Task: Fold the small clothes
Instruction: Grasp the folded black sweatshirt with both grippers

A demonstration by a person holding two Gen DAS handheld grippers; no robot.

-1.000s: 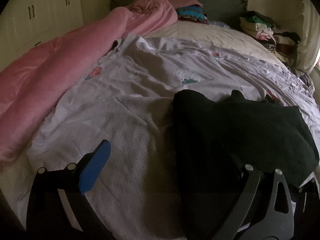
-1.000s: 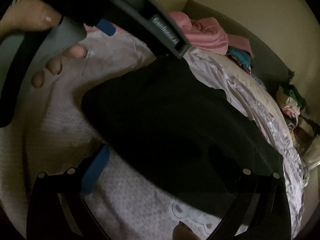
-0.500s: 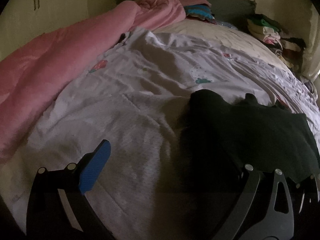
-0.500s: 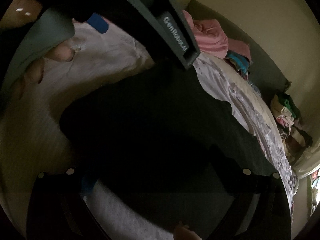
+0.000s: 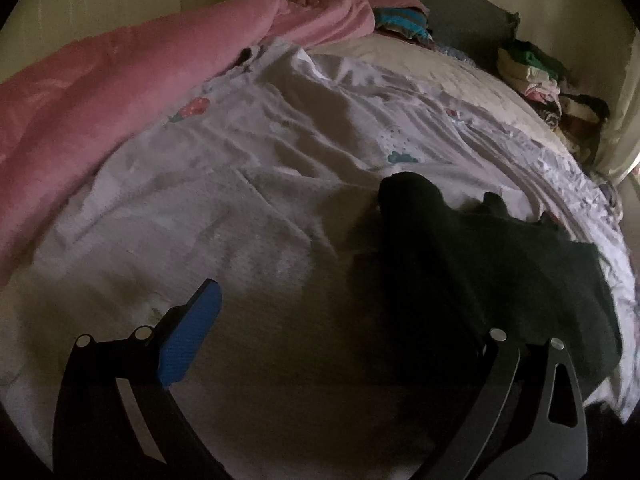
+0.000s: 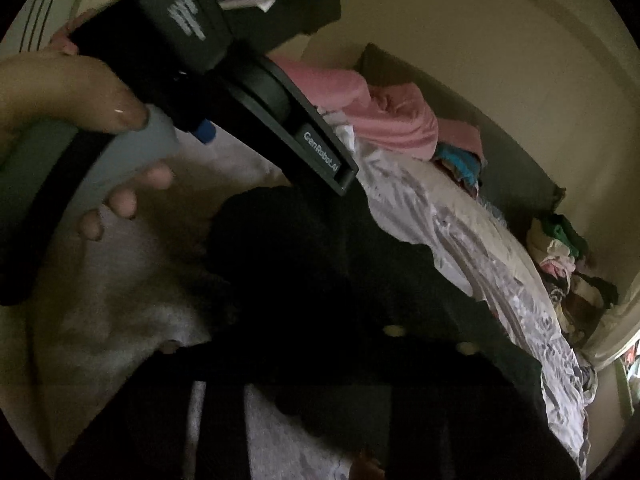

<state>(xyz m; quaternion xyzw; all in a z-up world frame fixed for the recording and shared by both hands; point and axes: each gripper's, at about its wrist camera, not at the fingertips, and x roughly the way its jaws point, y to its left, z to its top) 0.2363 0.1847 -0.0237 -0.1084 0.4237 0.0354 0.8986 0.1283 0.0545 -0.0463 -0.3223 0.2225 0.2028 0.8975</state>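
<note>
The dark, soft cloth garment (image 5: 500, 280) lies on the pale printed bedsheet (image 5: 260, 200). The right tongs (image 6: 304, 372) are closing on its near edge; a shallow pinch could slip. The left tongs (image 5: 344, 336) gape empty beside it, one finger over it.

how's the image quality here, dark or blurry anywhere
Left wrist view: dim, fisheye-curved, bed sheet slightly soft, dark garment nearly featureless. Right wrist view: darker still, the garment swallows the right tool's closing jaws; the left tool looms close and soft.
</note>
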